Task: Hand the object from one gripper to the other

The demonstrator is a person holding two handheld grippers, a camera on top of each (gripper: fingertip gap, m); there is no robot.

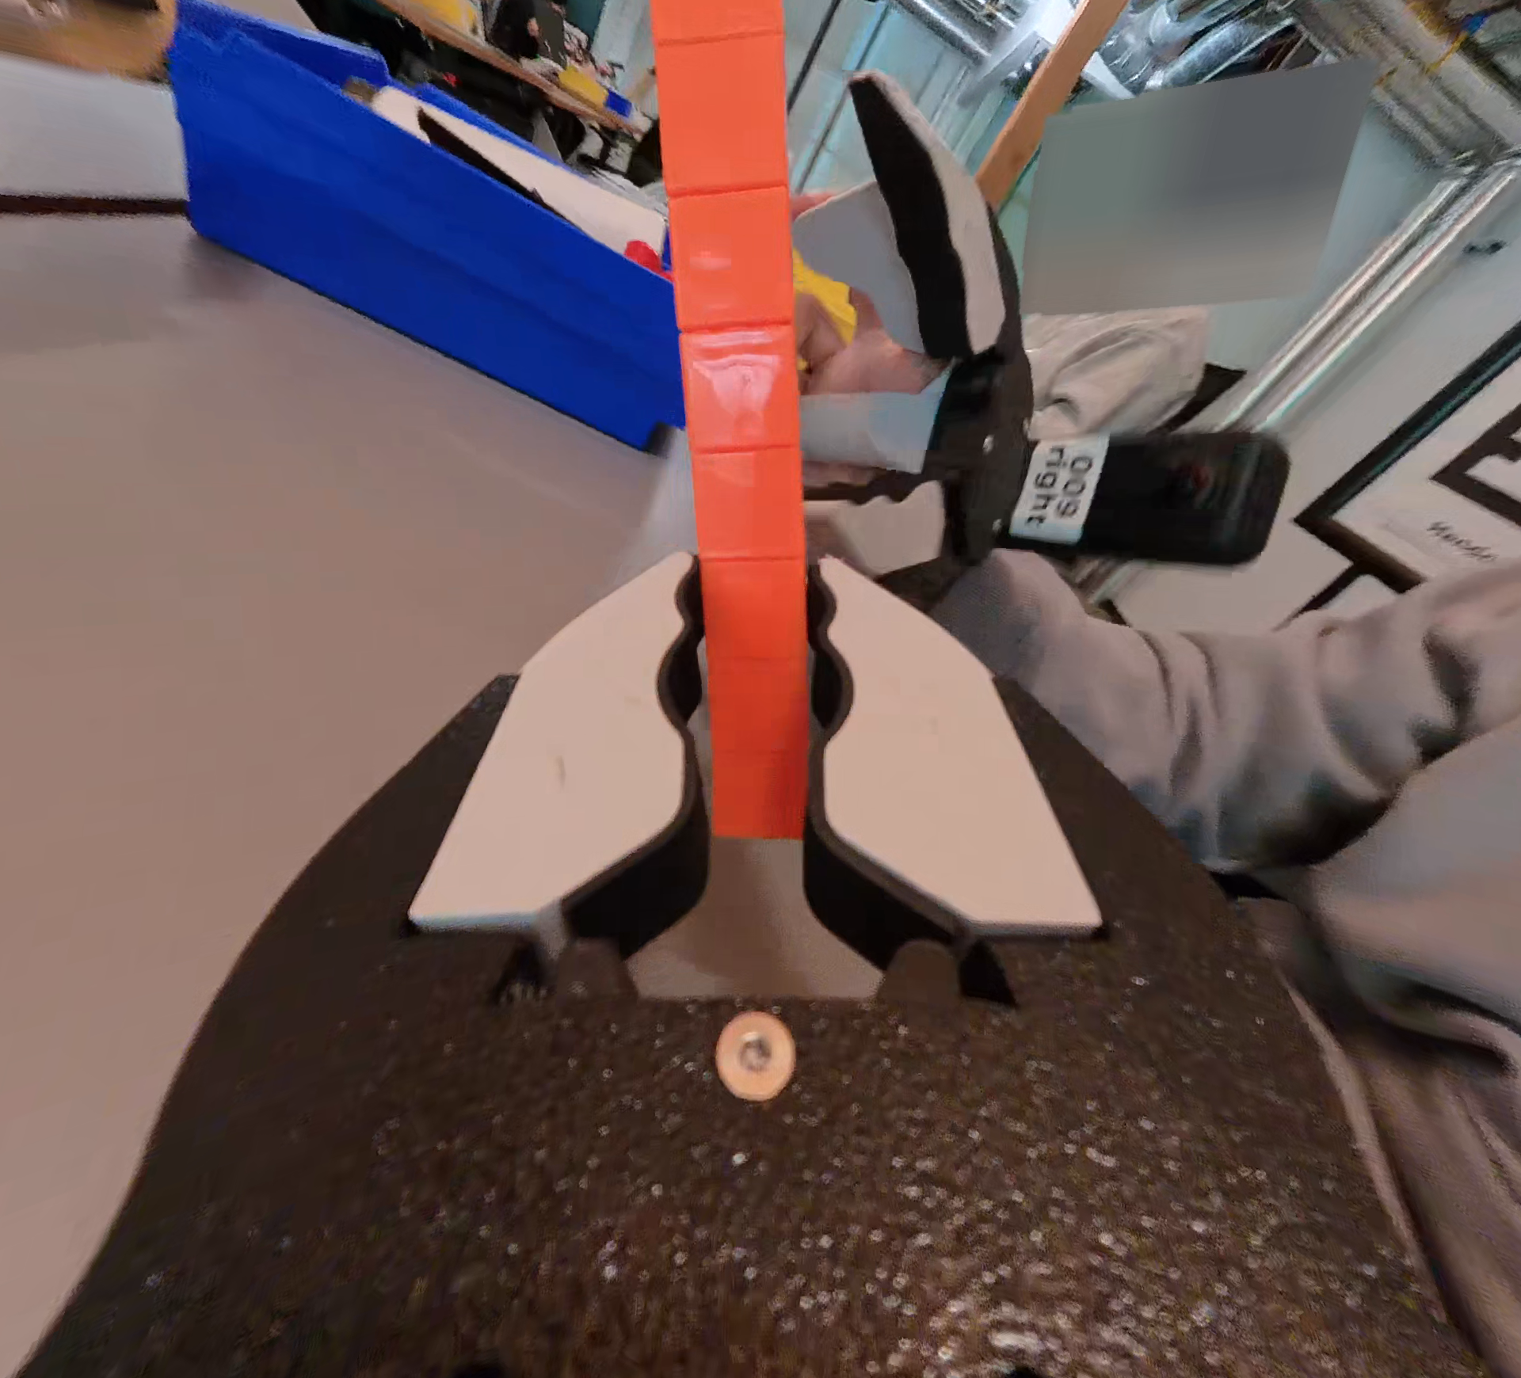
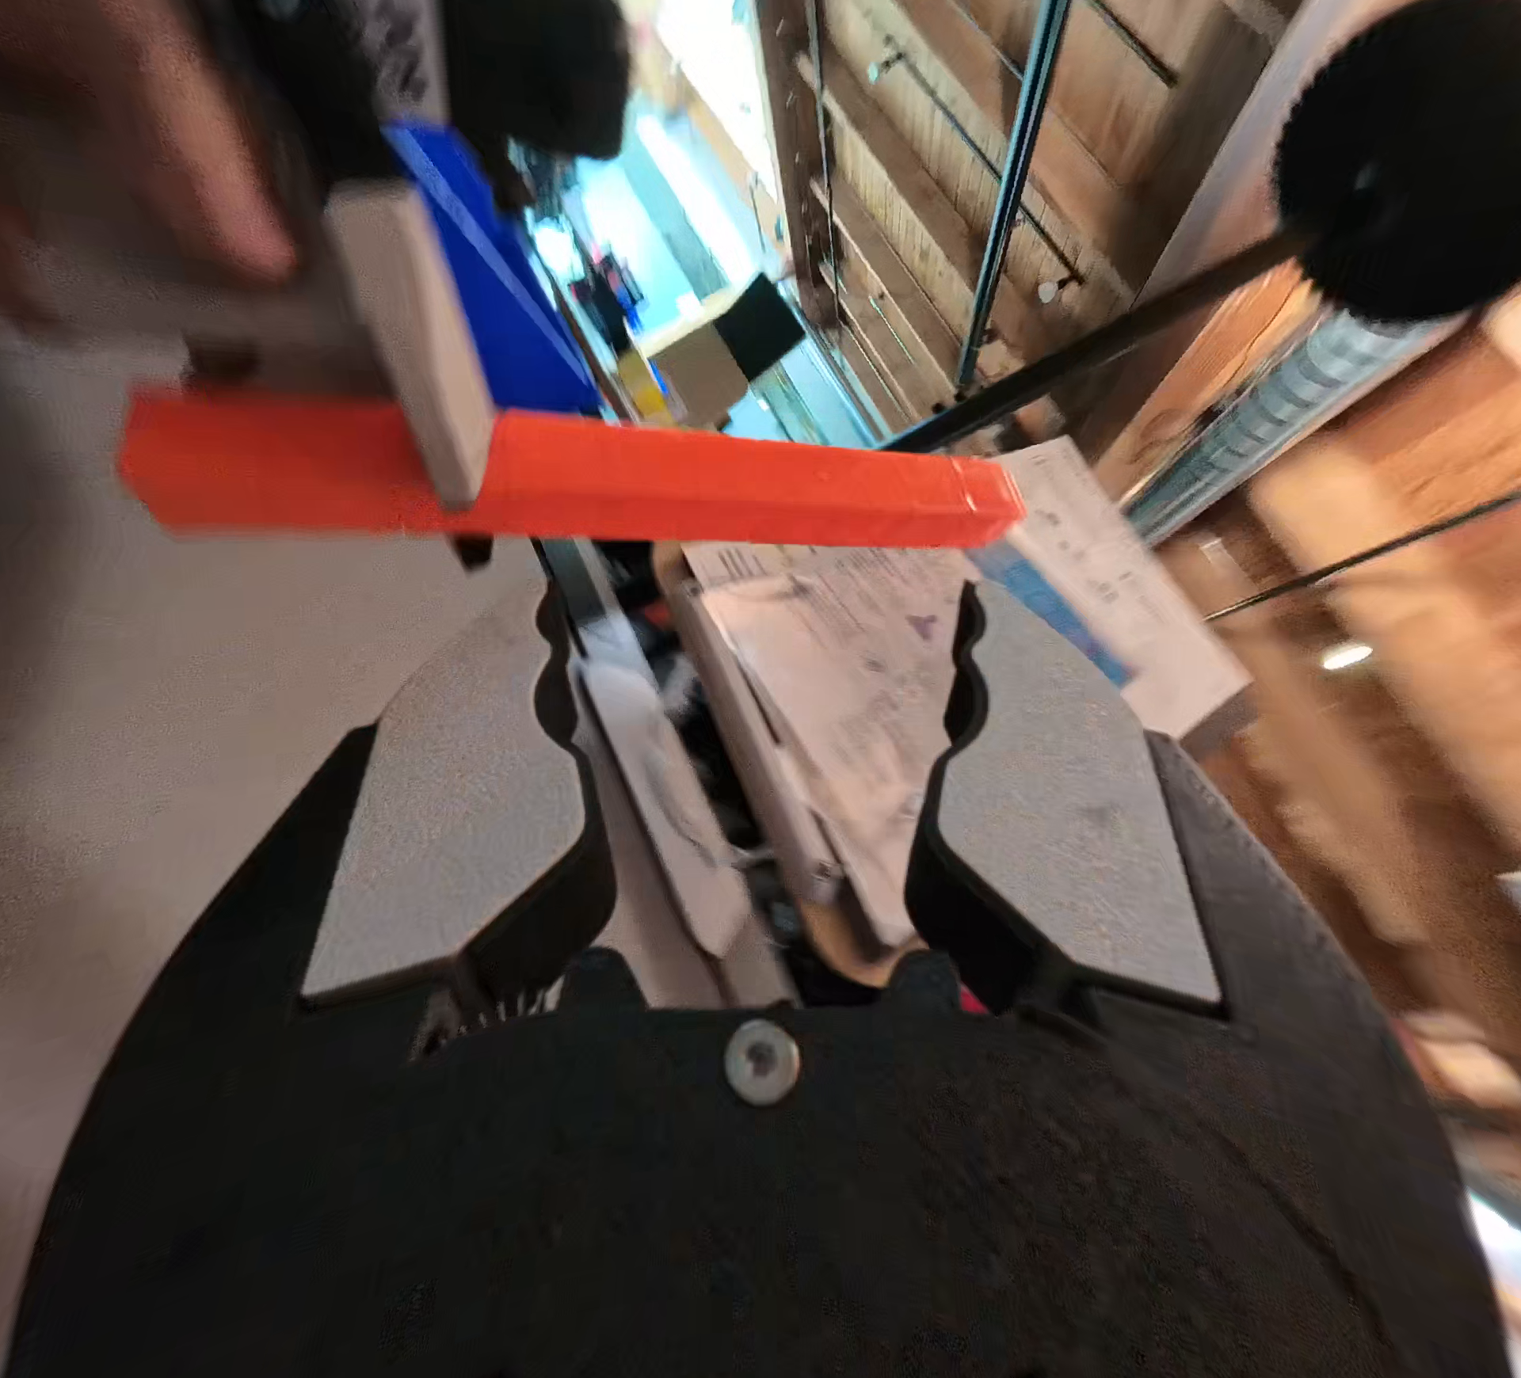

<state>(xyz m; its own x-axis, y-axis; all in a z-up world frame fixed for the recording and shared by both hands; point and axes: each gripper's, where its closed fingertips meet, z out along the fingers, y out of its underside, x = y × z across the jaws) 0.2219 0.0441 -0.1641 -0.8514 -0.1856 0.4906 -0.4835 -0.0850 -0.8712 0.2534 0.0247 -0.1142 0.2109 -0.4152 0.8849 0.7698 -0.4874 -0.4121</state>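
A long orange segmented bar (image 1: 737,368) stands between the fingers of my left gripper (image 1: 751,598), which is shut on its lower end and holds it above the table. In the right wrist view the same bar (image 2: 708,483) lies crosswise just beyond my right gripper (image 2: 757,598), whose jaws are wide open and empty. The left gripper (image 2: 444,433) clamps the bar near its left end there. In the left wrist view the right gripper (image 1: 897,318) sits open just right of the bar's middle, held by a hand.
A blue bin (image 1: 395,219) with items inside stands on the grey table (image 1: 247,516) behind and left of the bar. A grey sleeve (image 1: 1234,721) crosses at the right. A black stand with a round top (image 2: 1399,162) and papers (image 2: 1070,598) lie beyond.
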